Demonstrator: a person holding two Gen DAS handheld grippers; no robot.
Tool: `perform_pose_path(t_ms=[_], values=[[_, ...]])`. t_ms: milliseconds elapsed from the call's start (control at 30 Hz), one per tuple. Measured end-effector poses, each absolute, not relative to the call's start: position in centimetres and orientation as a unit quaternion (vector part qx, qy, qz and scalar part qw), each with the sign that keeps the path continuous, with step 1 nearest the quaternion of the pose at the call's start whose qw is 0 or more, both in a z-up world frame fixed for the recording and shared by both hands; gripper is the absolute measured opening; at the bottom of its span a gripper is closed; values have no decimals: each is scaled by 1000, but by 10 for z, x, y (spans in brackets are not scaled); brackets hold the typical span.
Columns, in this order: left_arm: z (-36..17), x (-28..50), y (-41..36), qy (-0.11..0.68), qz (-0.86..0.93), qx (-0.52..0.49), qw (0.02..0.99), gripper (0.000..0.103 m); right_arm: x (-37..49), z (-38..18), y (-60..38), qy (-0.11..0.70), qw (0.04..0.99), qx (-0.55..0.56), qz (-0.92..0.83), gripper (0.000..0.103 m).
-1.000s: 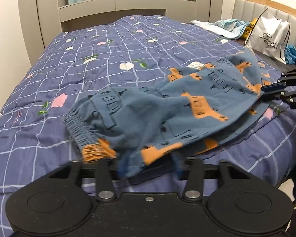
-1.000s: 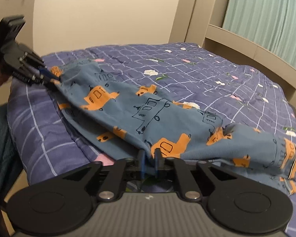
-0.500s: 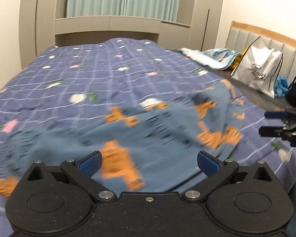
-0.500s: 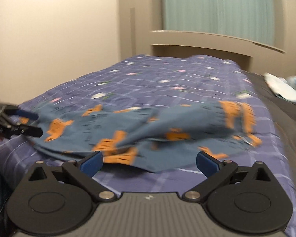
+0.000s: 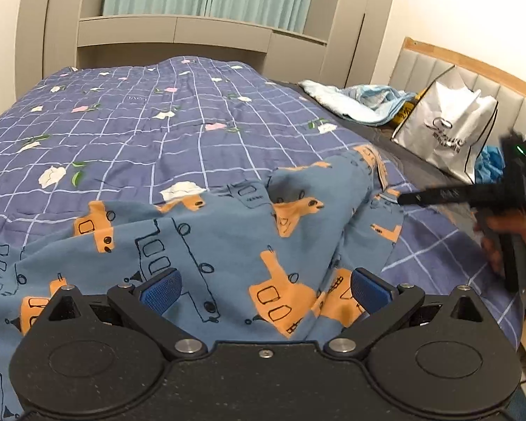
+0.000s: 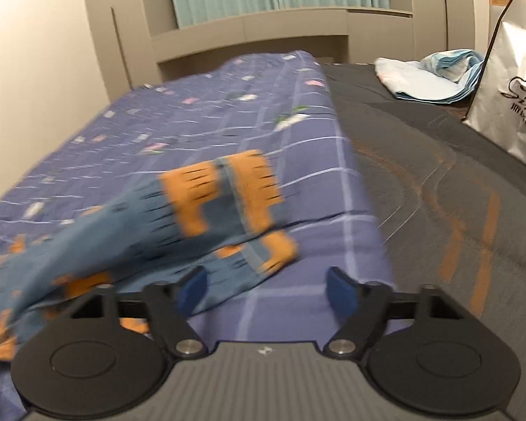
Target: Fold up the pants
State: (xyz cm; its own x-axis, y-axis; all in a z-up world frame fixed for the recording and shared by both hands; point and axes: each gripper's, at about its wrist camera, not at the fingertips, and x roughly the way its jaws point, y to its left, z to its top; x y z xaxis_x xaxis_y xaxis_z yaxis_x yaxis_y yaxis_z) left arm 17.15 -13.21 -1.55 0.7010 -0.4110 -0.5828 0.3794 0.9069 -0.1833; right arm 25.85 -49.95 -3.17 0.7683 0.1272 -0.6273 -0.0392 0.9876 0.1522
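Observation:
The blue pants (image 5: 221, 245) with orange vehicle prints lie spread on the purple checked quilt (image 5: 140, 122). My left gripper (image 5: 264, 289) is open and empty, its blue pads just above the near part of the cloth. My right gripper (image 6: 266, 287) is open and empty, beside the orange-banded leg cuffs (image 6: 228, 193) near the quilt's edge. The right gripper also shows, blurred, in the left wrist view (image 5: 473, 196) at the right, next to the cuff end.
A white shopping bag (image 5: 445, 129) and a pale blue cloth heap (image 5: 357, 98) sit on the dark mattress (image 6: 456, 182) to the right. A beige headboard unit (image 5: 179, 35) and curtains stand beyond the bed. The bed's edge is near the right gripper.
Both grippers have let go of the pants and opened. The pants dropped flat onto the quilt. Both views swung toward the head of the bed.

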Motion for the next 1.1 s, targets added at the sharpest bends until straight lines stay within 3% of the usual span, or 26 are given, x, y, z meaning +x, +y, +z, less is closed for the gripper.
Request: perform_pose_path(t_ms=[100,167,200,300,533,700,867,933,1067,1100], values=[[-18,173,-129,329,-207,-30,921,102,281,-38,-506,352,932,64,54,63],[-18,174,-126,332,-205,-34,920,102,291,-42,-503,362,929,54,63,47],[-17,174,-125,333,-203,-34,920,102,293,-44,-502,367,926,50,69,35],[-13,173,-123,328,-201,-34,922,102,290,-42,-498,364,927,41,85,17],[-5,166,-119,314,-209,-35,925,102,260,-9,-507,337,940,7,55,13],[-9,165,-120,322,-216,-31,921,102,247,-9,-524,361,932,1,38,14],[-13,164,-128,328,-227,-5,917,102,241,-22,-527,368,929,9,42,21],[-14,164,-131,327,-227,12,917,102,238,-20,-529,359,933,14,39,51],[-14,160,-140,317,-235,63,917,102,233,-12,-536,332,941,29,50,64],[-15,159,-142,314,-237,79,916,102,232,-11,-539,328,942,34,53,75]])
